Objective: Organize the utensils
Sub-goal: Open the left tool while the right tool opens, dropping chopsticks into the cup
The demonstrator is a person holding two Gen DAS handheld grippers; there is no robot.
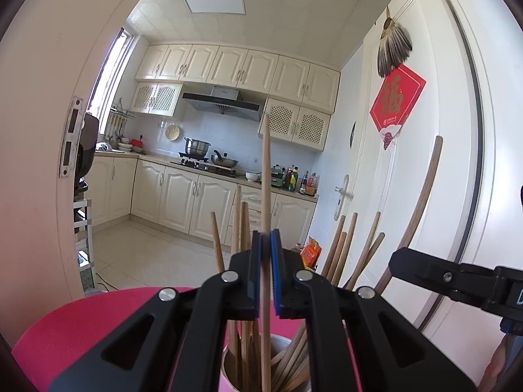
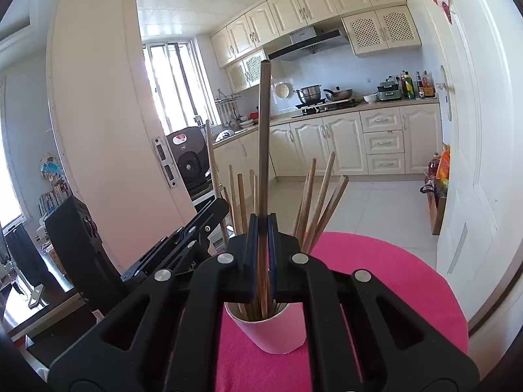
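While both hands hover over the pink table [image 2: 392, 287], start with the left wrist view: the left gripper [image 1: 265, 238] has its blue pads pressed together on a pale chopstick [image 1: 265, 170], held upright so, I'd say, its lower end can drop straight into the cup [image 1: 225, 370] directly beneath the claw. That stick runs right through the gap between the pads, its top well above them, its bottom reaching down to the cup's mouth among the other chopsticks [image 1: 343, 254] fanned out inside. Off to the right edge, the right gripper's black frame pokes in, holding a darker stick that bows in the lens. Now the right wrist view: the right gripper [image 2: 262, 225] is pinching a dark brown chopstick [image 2: 264, 137], again vertical, and the pink cup [image 2: 271, 333] sits on the table just below and ahead of the claw, the stick's lower part already inside the rim. Standing sticks lean outward both sides, leaving the middle free, which looks like why both are aimed there. To the left, the other gripper sits just beside.
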